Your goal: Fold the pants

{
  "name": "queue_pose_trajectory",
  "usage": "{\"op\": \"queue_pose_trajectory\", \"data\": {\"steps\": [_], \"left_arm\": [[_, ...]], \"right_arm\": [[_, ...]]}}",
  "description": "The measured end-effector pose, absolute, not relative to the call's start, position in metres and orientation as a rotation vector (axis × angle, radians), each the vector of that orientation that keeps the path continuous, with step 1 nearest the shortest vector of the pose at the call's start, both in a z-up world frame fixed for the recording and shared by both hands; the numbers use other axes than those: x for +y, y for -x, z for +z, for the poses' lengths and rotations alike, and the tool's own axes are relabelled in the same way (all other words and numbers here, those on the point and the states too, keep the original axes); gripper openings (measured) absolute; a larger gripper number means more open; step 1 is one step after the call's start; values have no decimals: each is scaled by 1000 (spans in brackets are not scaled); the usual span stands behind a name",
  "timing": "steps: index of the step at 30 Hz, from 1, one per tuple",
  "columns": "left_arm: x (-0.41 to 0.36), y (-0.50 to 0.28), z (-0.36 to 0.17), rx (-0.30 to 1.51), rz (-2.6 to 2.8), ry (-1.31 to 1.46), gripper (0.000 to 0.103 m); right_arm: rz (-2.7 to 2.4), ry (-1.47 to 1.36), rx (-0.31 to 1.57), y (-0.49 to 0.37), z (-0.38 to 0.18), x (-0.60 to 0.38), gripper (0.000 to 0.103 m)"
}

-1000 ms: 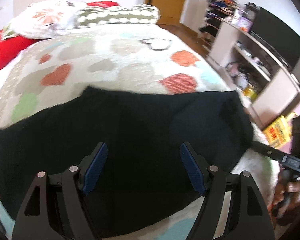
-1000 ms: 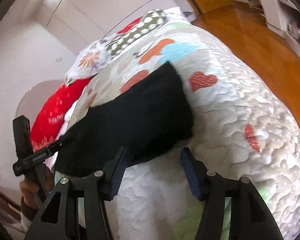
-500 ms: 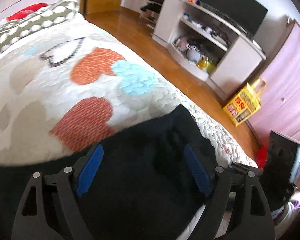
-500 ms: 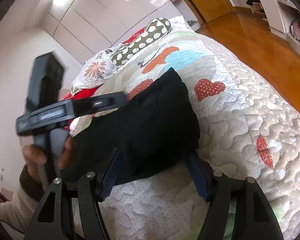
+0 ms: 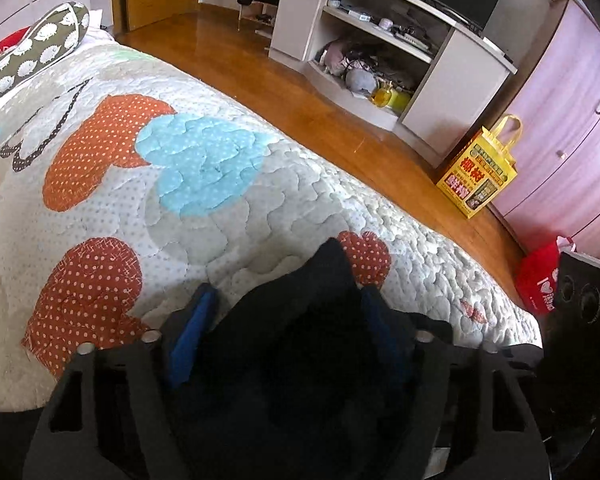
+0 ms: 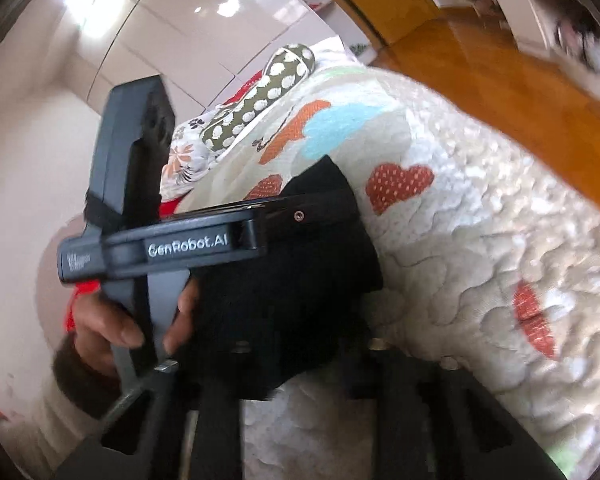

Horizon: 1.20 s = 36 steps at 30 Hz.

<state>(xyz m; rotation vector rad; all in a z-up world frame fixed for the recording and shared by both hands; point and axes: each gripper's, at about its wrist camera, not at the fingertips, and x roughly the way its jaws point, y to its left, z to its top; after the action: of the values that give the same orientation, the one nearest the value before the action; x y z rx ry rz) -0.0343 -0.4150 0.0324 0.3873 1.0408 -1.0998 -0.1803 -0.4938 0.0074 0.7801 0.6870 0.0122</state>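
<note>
The black pants (image 5: 296,340) lie on the heart-patterned quilt (image 5: 200,168) at the bed's near right corner. My left gripper (image 5: 288,320) is open, its blue-padded fingers (image 5: 196,320) astride the pants' raised corner, which bunches up between them. In the right wrist view the pants (image 6: 300,272) lie folded in a dark block, with the left gripper's body (image 6: 188,244) and the hand holding it across them. My right gripper (image 6: 304,360) sits low at the pants' near edge. Its fingers are blurred and partly hidden by cloth, so its state is unclear.
A spotted bolster (image 5: 32,48) and pillows lie at the bed's head. Wooden floor (image 5: 340,128) runs along the bed's right side, with a white TV shelf unit (image 5: 388,44), a yellow bag (image 5: 480,176) and a red bag (image 5: 540,284).
My left gripper swung right along the pants to their right corner and moved in over it. My right gripper closed in on the pants' near edge, with the left gripper now close beside it.
</note>
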Motion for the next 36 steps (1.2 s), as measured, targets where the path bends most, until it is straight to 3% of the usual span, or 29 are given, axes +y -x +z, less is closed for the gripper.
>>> {"op": "queue_pose_trajectory", "data": {"steps": [1,3,6,8,10,12,15,18,19,21,24,28,36], "left_arm": [[-414,32,34,1051,-1106,-370,53],[-404,26,44,1079,-1118,-314,42],[-374,20,73,1049,-1116,-220,42],[-344,15,95,1032,-1079,-158,44],[-303,9,113,1020,-1014,-105,65],[-254,5,126,1000,-906,-58,73],[-186,2,127,1009,-771,16,75],[-129,3,115,1029,-648,106,76],[-115,4,110,1044,-621,129,77],[-96,13,96,1080,-582,170,77],[-79,26,85,1086,-568,200,77],[-90,39,76,1083,-600,202,77],[-150,44,68,1040,-616,12,76]], "right_arm": [[17,-772,681,179,11,-493,16],[22,-718,659,177,27,-486,15],[62,-597,623,172,60,-465,14],[107,-524,603,166,80,-448,14],[183,-449,583,155,101,-423,14],[253,-392,576,144,111,-396,14],[357,-307,595,119,110,-345,15],[461,-321,677,87,76,-299,33],[483,-338,756,74,57,-284,47],[539,-413,910,62,31,-270,47],[581,-421,849,78,41,-282,48],[485,-403,802,100,57,-325,61],[366,-466,827,118,43,-366,62]]}}
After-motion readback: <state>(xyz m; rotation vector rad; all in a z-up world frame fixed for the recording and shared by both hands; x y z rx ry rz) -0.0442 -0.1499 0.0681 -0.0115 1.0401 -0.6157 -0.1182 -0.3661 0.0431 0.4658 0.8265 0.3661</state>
